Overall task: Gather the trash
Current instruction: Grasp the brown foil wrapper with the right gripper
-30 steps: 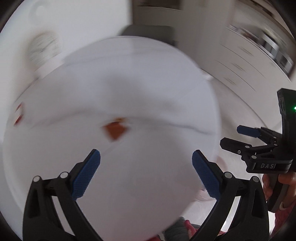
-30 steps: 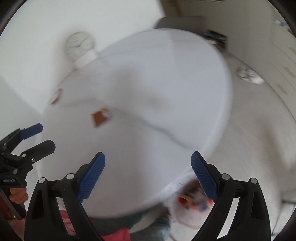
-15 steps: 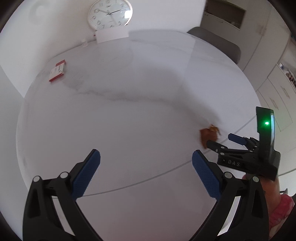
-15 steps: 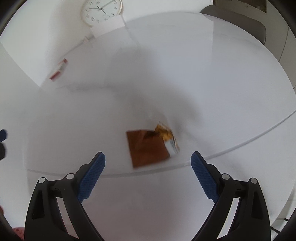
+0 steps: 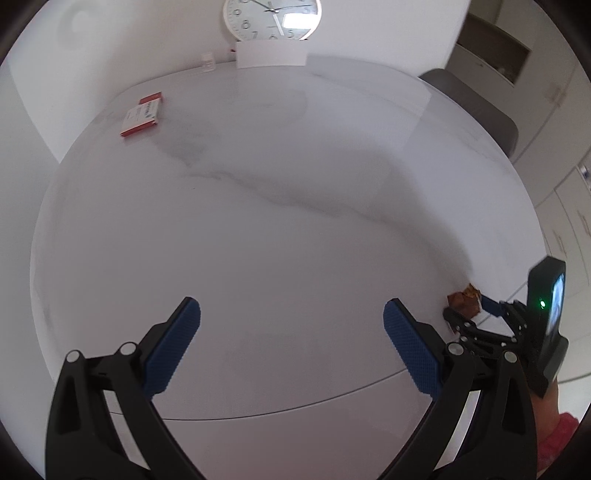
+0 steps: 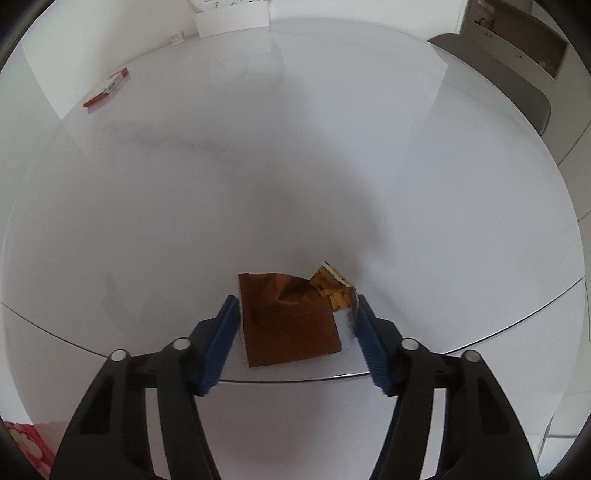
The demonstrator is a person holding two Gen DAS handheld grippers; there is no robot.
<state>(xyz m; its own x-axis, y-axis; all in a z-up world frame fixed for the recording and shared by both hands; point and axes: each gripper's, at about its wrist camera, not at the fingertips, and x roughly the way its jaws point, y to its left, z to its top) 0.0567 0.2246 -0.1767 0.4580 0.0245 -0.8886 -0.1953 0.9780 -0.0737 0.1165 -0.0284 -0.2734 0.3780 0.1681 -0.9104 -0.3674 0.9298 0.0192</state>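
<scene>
A brown snack wrapper [image 6: 284,317] with a torn yellow and white end lies flat near the front edge of the round white table [image 6: 295,147]. My right gripper [image 6: 295,321] straddles it. Its jaws are closing, and the blue pads [image 6: 225,332] stand right at the wrapper's two sides without visibly crushing it. In the left wrist view the same wrapper [image 5: 461,301] sits between the right gripper's [image 5: 467,308] fingertips at the far right. My left gripper [image 5: 291,332] hovers wide open over bare tabletop [image 5: 277,221], with nothing between its fingers.
A small red and white box [image 5: 142,114] lies at the table's far left edge. A white card holder [image 5: 271,55] and a wall clock [image 5: 271,18] stand at the back. A grey chair [image 5: 476,99] is behind the table on the right.
Both grippers swung in over the table and sank toward it. The right gripper came down around the brown wrapper and its jaws narrowed from wide open to the wrapper's sides.
</scene>
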